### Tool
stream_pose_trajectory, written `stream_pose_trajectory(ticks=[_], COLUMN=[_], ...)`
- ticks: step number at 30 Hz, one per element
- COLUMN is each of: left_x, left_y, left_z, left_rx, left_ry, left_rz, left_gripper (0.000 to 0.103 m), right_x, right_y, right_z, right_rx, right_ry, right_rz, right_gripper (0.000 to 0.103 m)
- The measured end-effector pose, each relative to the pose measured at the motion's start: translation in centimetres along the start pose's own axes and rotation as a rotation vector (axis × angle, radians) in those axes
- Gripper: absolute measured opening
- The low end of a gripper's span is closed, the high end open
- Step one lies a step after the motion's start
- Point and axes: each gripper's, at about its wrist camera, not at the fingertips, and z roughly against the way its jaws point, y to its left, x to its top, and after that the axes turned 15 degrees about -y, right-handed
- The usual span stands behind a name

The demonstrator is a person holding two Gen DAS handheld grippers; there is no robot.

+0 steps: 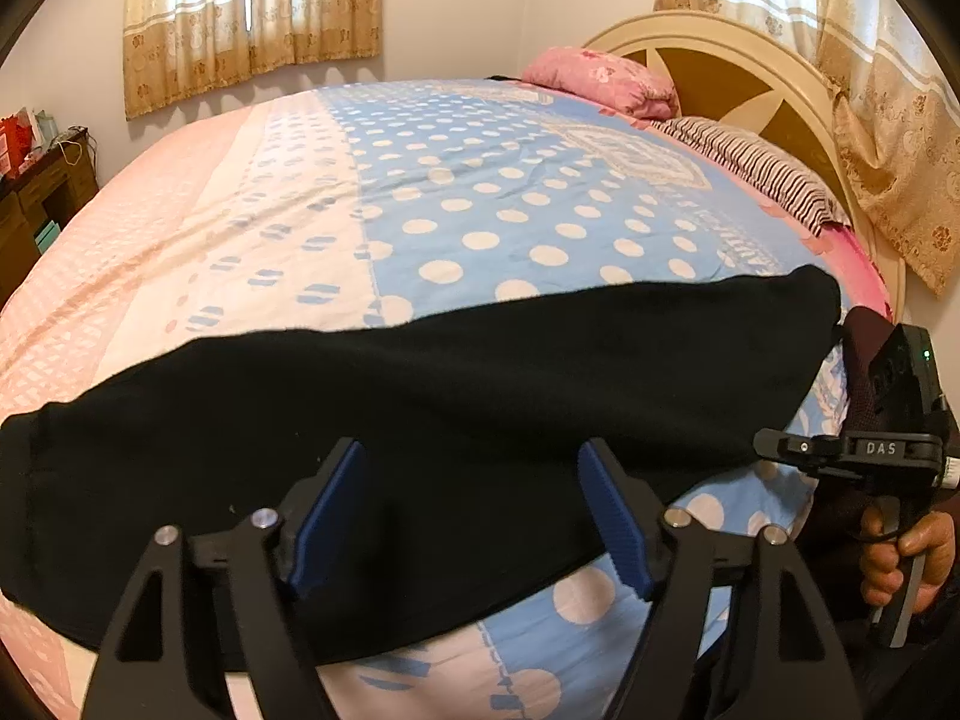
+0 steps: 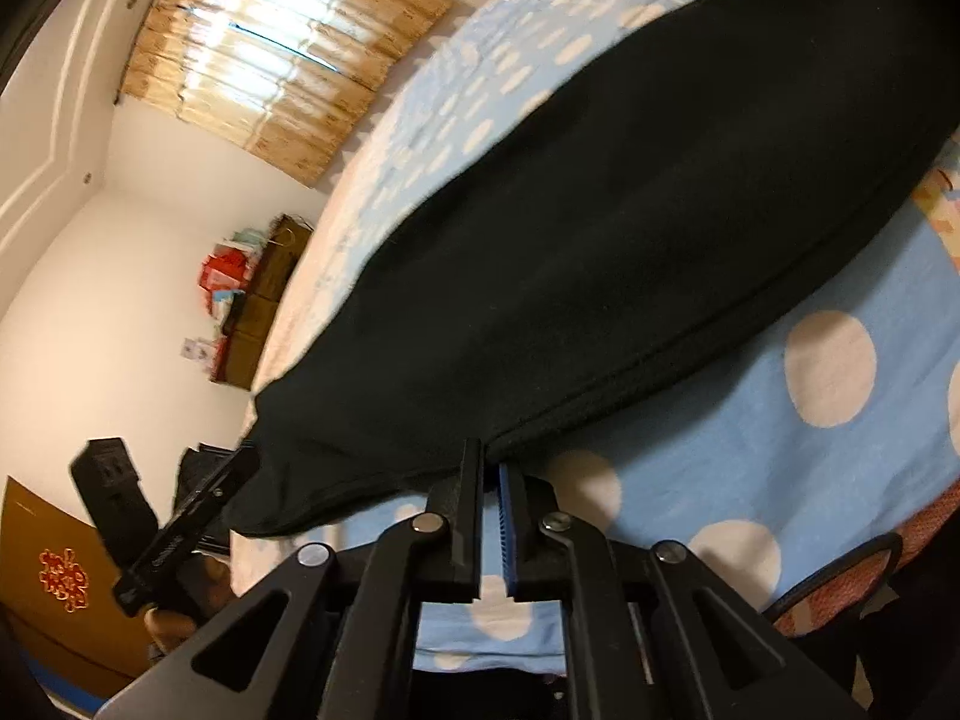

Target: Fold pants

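Black pants (image 1: 420,420) lie flat in a long band across the near edge of the bed, and fill the upper right of the right wrist view (image 2: 630,228). My left gripper (image 1: 474,468) is open, its blue pads (image 1: 327,516) hovering over the pants' near edge, holding nothing. My right gripper (image 2: 492,468) is shut, with its tips at the pants' hem edge; whether cloth is pinched between them is not clear. It also shows at the right edge of the left wrist view (image 1: 774,441), by the pants' right end. The left gripper also shows in the right wrist view (image 2: 240,468).
The bed (image 1: 480,192) has a blue polka-dot and pink cover. A pink pillow (image 1: 600,81), a striped pillow (image 1: 756,171) and a headboard (image 1: 720,48) are at the far right. A wooden dresser (image 1: 36,198) stands at left. Curtains (image 1: 252,18) hang behind.
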Motion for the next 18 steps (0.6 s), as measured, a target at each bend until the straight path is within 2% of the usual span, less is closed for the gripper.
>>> stream_pose_trajectory(ticks=[2,4,5,7,9,11,12,13,14,15,18], left_x=[-0.3,-0.8,-1.0,-1.7,-2.4,-2.8,-3.0,-3.0,-2.9,-2.8,-2.4], left_y=[-0.1,0.4,0.7,1.9,3.3,4.4,5.0,5.3,5.6,5.7,4.8], left_z=[0.0,0.4,0.6,1.4,2.2,3.0,3.4,3.5,3.6,3.4,2.6], left_rx=[0.016,0.034,0.043,0.072,0.107,0.135,0.152,0.162,0.168,0.17,0.153], left_ry=[0.007,0.019,0.025,0.038,0.046,0.042,0.032,0.024,0.018,0.013,0.002], left_rz=[-0.015,-0.026,-0.027,-0.022,-0.007,0.008,0.023,0.038,0.055,0.082,0.09], left_gripper=[0.076,0.076,0.076,0.076,0.076,0.076,0.076,0.076,0.076,0.076,0.076], right_x=[0.2,0.6,1.0,2.2,3.6,5.2,5.7,6.3,6.8,7.3,7.8], right_y=[0.1,0.7,1.1,2.1,2.9,4.1,4.6,4.9,5.2,5.0,4.4], right_z=[0.1,1.3,2.2,4.3,5.8,6.8,6.5,5.6,4.1,3.2,-0.5], right_rx=[0.011,0.007,0.007,0.01,0.002,-0.027,-0.054,-0.096,-0.145,-0.181,-0.258], right_ry=[0.029,0.031,0.027,0.005,-0.042,-0.149,-0.173,-0.178,-0.177,-0.172,-0.156], right_rz=[0.004,0.054,0.092,0.17,0.24,0.336,0.392,0.446,0.494,0.516,0.562], right_gripper=[0.018,0.043,0.051,0.054,0.054,0.054,0.053,0.039,0.019,0.016,0.016])
